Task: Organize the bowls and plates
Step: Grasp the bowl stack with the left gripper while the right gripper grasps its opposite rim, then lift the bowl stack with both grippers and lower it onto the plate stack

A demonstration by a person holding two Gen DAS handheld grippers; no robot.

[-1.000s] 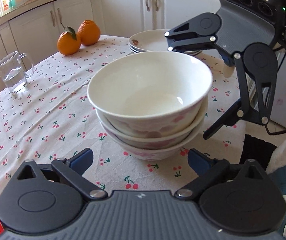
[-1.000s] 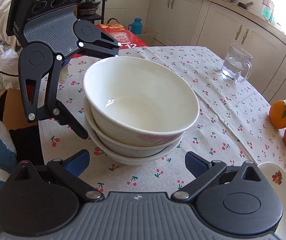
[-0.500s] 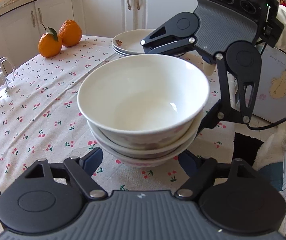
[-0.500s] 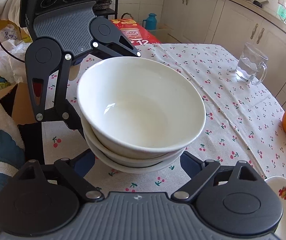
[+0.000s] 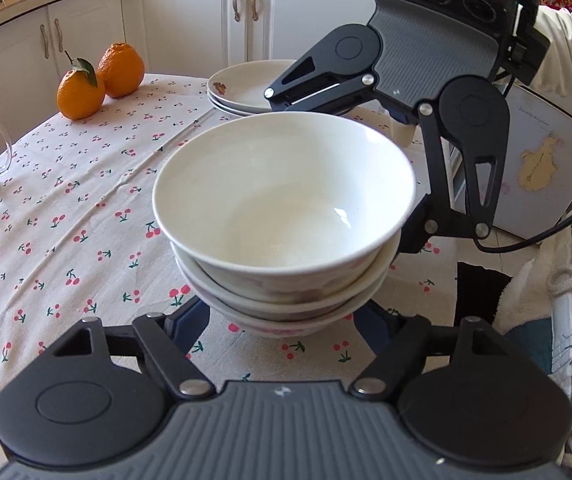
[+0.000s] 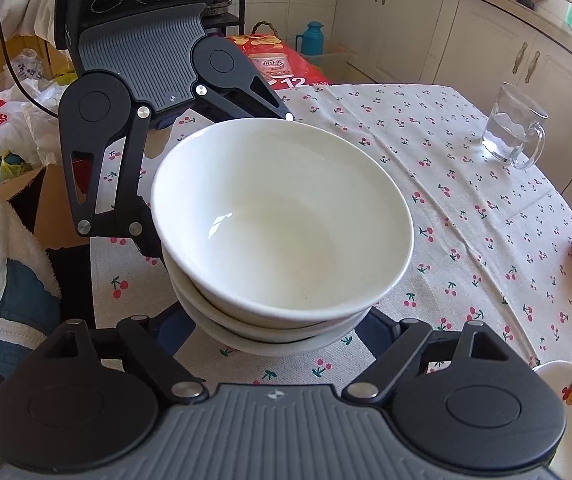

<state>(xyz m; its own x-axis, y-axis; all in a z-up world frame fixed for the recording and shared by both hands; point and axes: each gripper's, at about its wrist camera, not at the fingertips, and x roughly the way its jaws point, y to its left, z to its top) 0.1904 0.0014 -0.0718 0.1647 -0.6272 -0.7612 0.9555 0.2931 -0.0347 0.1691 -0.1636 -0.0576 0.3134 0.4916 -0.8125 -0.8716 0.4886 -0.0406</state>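
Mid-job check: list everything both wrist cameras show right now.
bowls: three, white, stacked mid-table
plates: at least two, white, stacked beyond bowls
oranges: two, orange, far table edge
glass mug: one, clear, table edge
tablecloth: one, white with cherries, covering table
red box: one, red, beside table
cabinets: several, white, along walls
left gripper: one, black, shut on bowls
right gripper: one, black, jaws just been closing around bowls, contact unclear

Round table [image 5: 86, 208] under a white cloth printed with red cherries. On it: stack of three white bowls [image 5: 286, 208] near the front edge, stack of plates [image 5: 242, 88] behind it, two oranges [image 5: 100, 74] touching each other at the far left, glass mug [image 6: 511, 128] (some water in it) well apart from the bowls.
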